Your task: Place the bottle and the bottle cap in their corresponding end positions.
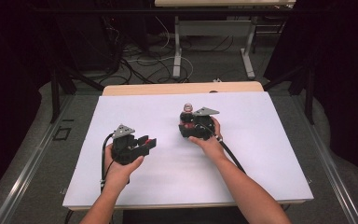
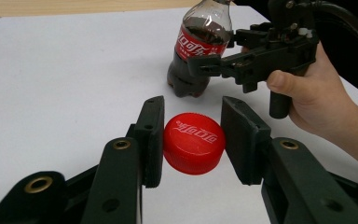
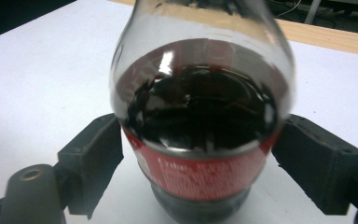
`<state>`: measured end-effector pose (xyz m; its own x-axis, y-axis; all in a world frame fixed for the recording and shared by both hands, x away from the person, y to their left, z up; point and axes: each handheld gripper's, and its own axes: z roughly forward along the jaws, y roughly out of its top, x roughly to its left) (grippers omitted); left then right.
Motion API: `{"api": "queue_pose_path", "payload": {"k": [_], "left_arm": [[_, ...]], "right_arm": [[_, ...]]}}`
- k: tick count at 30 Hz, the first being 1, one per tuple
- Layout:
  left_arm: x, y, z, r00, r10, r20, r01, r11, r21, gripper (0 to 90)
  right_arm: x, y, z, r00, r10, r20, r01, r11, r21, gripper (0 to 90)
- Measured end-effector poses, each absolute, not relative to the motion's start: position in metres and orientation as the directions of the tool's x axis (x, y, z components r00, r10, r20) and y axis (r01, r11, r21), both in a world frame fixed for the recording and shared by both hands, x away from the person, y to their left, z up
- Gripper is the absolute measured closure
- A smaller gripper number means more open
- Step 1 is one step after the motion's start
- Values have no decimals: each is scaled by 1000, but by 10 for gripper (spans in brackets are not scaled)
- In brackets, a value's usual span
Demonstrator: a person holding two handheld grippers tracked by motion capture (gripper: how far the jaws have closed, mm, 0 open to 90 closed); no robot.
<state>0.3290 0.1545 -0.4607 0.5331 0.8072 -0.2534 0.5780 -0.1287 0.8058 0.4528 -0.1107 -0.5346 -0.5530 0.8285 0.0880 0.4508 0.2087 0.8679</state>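
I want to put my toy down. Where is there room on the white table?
The white table is bare along its far-left edge and its near-right corner. The middle is crowded: the left tool grips the red cap, and the right tool flanks the cola bottle.

Bare white table (image 1: pixel 261 158) all round, cola bottle (image 2: pixel 196 51) upright between right gripper's (image 1: pixel 186 125) jaws, only obstacle

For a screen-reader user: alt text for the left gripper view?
A red bottle cap sits clamped between two black jaws over a white table. Behind, a hand's gripper flanks an upright cola bottle.
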Motion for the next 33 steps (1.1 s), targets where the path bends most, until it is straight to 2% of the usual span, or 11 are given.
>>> {"api": "queue_pose_path", "payload": {"k": [12,19,23,33], "left_arm": [[338,138,-480,574,785,-232,582,-193,790,614],[345,122,-491,595,771,-227,571,-207,794,614],[349,112,-496,611,755,-237,568,-210,796,614],[361,80,-528,669,692,-272,576,-250,778,614]], "right_arm": [[422,-134,-524,-519,850,95,471,191,861,129],[398,-146,-513,-549,832,76,455,221,862,0],[384,-154,-508,-546,837,40,450,252,857,0],[361,-186,-505,-501,865,20,431,229,873,0]]}}
